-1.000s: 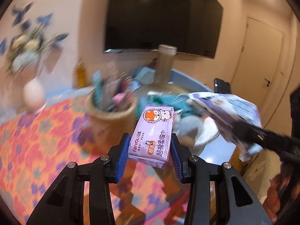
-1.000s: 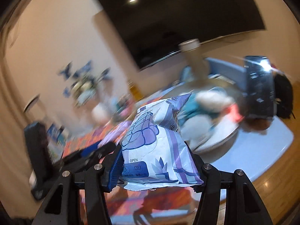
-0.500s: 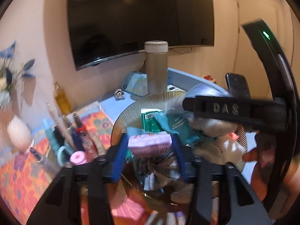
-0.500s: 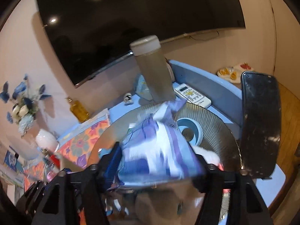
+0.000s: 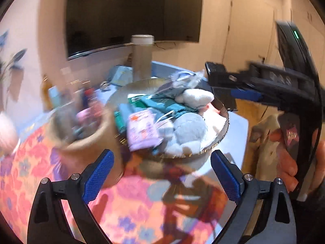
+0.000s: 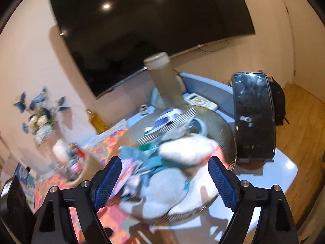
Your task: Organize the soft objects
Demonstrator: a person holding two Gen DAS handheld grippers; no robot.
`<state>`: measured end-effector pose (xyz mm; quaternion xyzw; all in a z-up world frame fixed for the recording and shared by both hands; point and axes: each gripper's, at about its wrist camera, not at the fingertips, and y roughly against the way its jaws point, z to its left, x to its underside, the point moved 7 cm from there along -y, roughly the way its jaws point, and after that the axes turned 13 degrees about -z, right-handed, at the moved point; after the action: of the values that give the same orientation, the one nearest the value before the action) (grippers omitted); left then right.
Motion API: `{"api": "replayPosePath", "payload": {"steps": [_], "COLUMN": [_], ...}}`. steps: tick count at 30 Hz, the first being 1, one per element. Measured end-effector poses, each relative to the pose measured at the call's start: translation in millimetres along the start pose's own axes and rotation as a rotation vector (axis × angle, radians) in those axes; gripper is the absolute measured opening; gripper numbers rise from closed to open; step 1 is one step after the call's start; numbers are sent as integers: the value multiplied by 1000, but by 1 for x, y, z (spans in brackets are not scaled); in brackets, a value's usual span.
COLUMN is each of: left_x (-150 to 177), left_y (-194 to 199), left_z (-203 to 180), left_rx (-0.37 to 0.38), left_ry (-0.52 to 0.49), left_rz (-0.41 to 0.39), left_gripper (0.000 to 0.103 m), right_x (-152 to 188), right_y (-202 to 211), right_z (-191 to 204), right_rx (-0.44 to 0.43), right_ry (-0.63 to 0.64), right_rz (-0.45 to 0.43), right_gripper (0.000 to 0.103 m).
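Opening wide, my left gripper (image 5: 162, 174) has its 2 blue pads spread with nothing between them, and the jaws are widening at this moment. The right gripper (image 6: 164, 180) is the same: pads apart, jaws opening, empty.

Just beyond the left fingers, toward 12 o'clock, the pink wipes pack (image 5: 142, 130) lies in the glass dish (image 5: 221, 136), at its 8 o'clock side, leaning on the heap. The purple-striped tissue pack (image 6: 172, 122) sits at the dish's 12 o'clock edge in the right view, tilted on the pile. Between them lie a grey plush toy (image 5: 189, 130), a white plush (image 6: 186, 150) and teal packets (image 5: 166, 105). Motion blur hides the finer contacts.

I judge all of this light and yielding. The 2 packs have slick film that will crumple and may slide, so I would pinch them across the short width, near the middle, not at a sealed end. The plush squashes; a deep bite into the body holds better than a limb.

Further out, a woven cup (image 5: 85, 134) of pens stands at 9 o'clock of the dish on the floral cloth (image 5: 126, 203), and a tall lidded canister (image 5: 142, 59) rises behind at 12 o'clock. The dish looks breakable, so I would keep my pads off its rim.
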<state>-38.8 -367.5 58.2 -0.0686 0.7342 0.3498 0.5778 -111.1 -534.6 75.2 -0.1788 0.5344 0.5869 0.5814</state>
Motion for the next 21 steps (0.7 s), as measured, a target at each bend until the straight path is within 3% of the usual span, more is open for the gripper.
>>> {"api": "replayPosePath", "payload": {"steps": [5,10,15,21], "left_x": [4,23,42,56], "left_y": [50,102,145,189], "left_z": [40,83,121,162], "left_rx": [-100,-334,-505,-618], "left_ry": [77,57,44,63], "left_rz": [-41,-34,-28,-28], "left_gripper": [96,96,96,96], "right_x": [21,69,114,145], "right_y": [23,28,12,1], "right_z": [31,74,132,215], "right_rx": [-88,-177,-244,-348], "right_ry": [3,13,95,182], "right_rz": [4,94,214,277], "right_gripper": [92,92,92,92]}}
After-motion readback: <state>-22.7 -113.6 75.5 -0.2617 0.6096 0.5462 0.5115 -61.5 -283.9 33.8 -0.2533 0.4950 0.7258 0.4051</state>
